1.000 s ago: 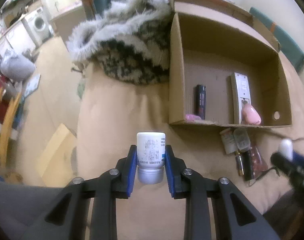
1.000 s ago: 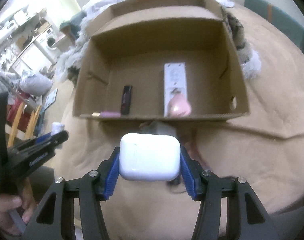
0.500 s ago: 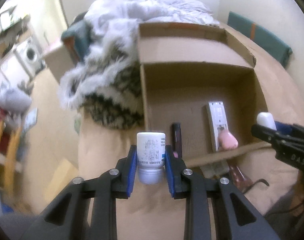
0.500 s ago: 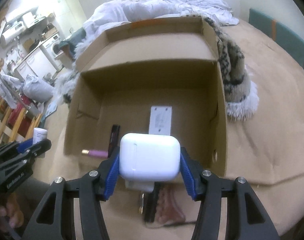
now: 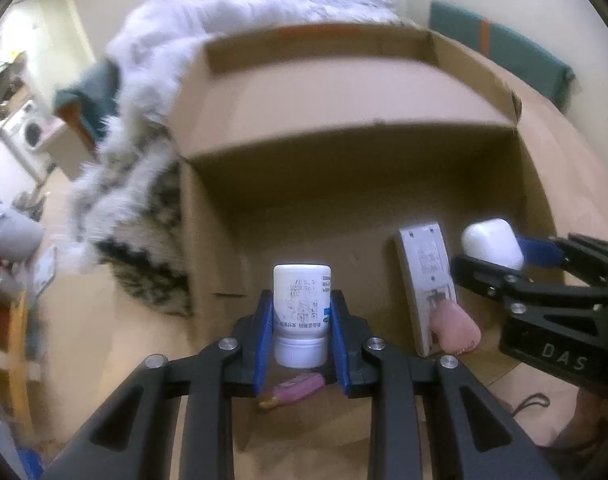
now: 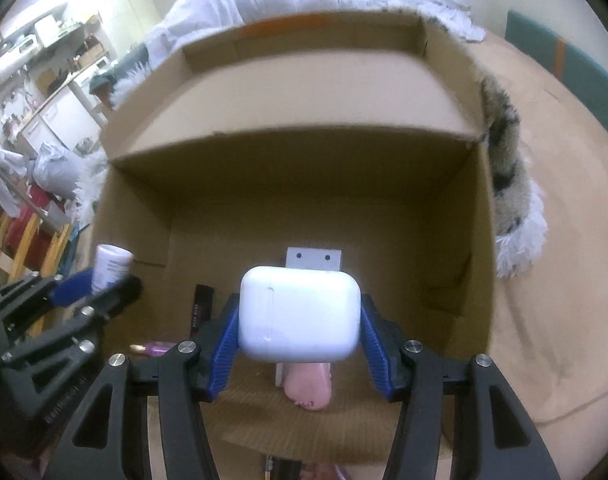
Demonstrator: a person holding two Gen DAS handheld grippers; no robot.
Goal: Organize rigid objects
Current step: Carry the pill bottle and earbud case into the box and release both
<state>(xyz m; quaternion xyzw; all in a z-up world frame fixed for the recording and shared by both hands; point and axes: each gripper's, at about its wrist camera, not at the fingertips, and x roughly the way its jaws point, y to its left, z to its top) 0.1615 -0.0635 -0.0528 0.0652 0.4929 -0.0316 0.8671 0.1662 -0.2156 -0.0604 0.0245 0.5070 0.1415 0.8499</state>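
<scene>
Left wrist view: left gripper (image 5: 302, 322) clenching white bottle (image 5: 301, 312), cap down, over cardboard box (image 5: 344, 112).
Right wrist view: right gripper (image 6: 299, 344) grasping white earbud case (image 6: 299, 314).

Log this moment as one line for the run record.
left gripper: shut on white bottle | right gripper: shut on white earbud case | both over cardboard box

in the box (image 6: 304, 92), the remote (image 5: 426, 276) lies right of the tube (image 5: 299, 386).

The left black, blue-padded gripper (image 5: 301, 322) and its right twin (image 6: 299, 338) angle downward, side by side (both clamped on loads).
</scene>
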